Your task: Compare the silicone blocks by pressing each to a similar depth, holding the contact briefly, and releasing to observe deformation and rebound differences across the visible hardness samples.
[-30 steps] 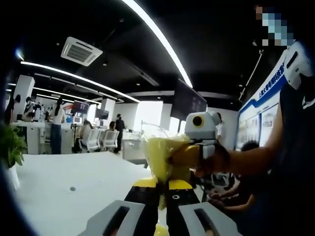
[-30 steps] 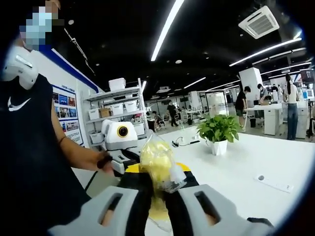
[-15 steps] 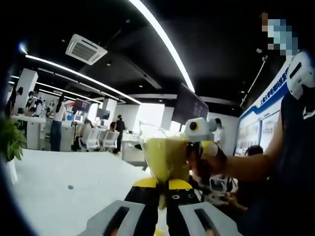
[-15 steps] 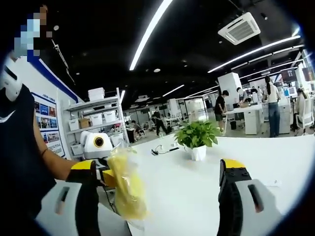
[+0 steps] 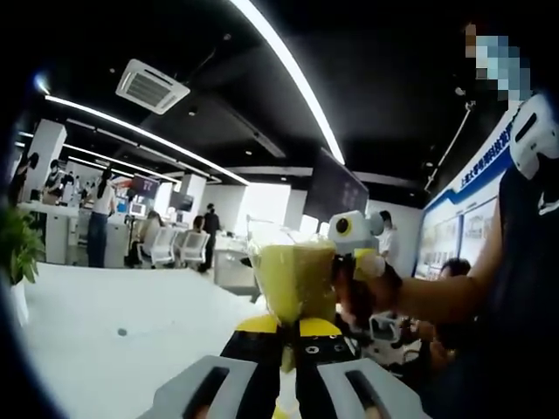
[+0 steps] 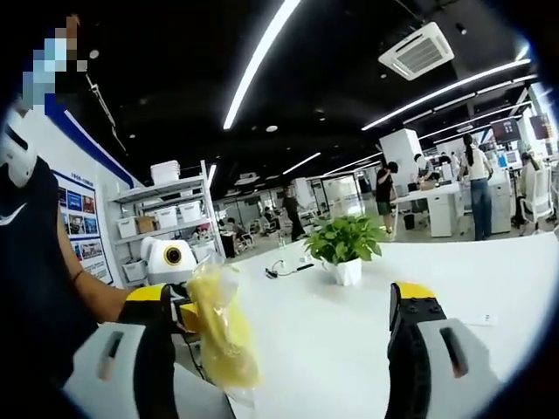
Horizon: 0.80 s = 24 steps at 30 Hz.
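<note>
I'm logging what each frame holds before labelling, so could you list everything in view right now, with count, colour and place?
Bagged block: one, yellow in clear plastic, clamped at its lower end between the left gripper's jaws, held up above the table.
Table: one, white, under both grippers.
Potted plant: one, green in a white pot, standing on the table beyond the right gripper.
Cable: one, dark, lying on the table beside the plant.
Shelf unit: one, white, with white boxes, at the wall behind.
Ceiling light strips: several, white, overhead.
People: several, at desks far back.
Left gripper: one, grey with black and yellow jaws, shut on the bag.
Right gripper: one, same colours, jaws wide apart.
</note>
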### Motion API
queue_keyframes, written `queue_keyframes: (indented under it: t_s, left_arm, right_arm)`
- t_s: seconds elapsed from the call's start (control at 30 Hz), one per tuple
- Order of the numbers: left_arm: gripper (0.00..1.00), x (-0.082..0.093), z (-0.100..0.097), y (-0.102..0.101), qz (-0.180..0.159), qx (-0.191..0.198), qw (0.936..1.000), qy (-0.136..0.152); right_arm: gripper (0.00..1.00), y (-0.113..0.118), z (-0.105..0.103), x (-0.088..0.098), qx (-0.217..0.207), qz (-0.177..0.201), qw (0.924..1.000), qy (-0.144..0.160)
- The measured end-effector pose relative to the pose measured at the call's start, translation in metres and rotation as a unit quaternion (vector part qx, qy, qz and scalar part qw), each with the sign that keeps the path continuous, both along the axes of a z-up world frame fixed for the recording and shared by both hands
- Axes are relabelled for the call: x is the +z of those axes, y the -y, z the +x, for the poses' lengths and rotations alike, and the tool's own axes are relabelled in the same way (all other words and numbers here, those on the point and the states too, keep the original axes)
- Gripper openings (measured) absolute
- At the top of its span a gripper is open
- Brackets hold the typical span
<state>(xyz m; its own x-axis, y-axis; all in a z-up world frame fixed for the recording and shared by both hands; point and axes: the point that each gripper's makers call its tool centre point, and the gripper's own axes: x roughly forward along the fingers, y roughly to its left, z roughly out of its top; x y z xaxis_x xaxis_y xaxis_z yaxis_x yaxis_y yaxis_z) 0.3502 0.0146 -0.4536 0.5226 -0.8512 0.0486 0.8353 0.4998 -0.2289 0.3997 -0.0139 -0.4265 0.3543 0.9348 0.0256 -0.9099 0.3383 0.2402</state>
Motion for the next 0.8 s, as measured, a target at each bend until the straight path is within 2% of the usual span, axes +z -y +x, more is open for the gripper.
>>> queue_keyframes:
  t_s: [0.27, 0.4, 0.5, 0.8]
  left_arm:
    - [0.02, 0.000, 0.004, -0.002, -0.004, 0.002, 1.0000, -0.008]
    - [0.02, 0.000, 0.009, -0.007, -0.013, 0.006, 0.9996, -0.024]
    - [0.02, -0.001, 0.012, -0.011, -0.021, 0.008, 0.9985, -0.050]
    - [0.02, -0.004, 0.020, -0.016, -0.019, 0.011, 0.9971, -0.072]
  right_arm:
    - [0.97, 0.006, 0.002, 0.001, -0.011, 0.001, 0.9999, 0.004]
    - [0.97, 0.014, 0.004, -0.001, -0.022, -0.001, 0.9997, 0.005]
    - [0.97, 0.022, 0.005, -0.006, -0.036, -0.007, 0.9993, 0.008]
    - [0.97, 0.053, 0.007, -0.024, -0.075, -0.013, 0.9971, 0.000]
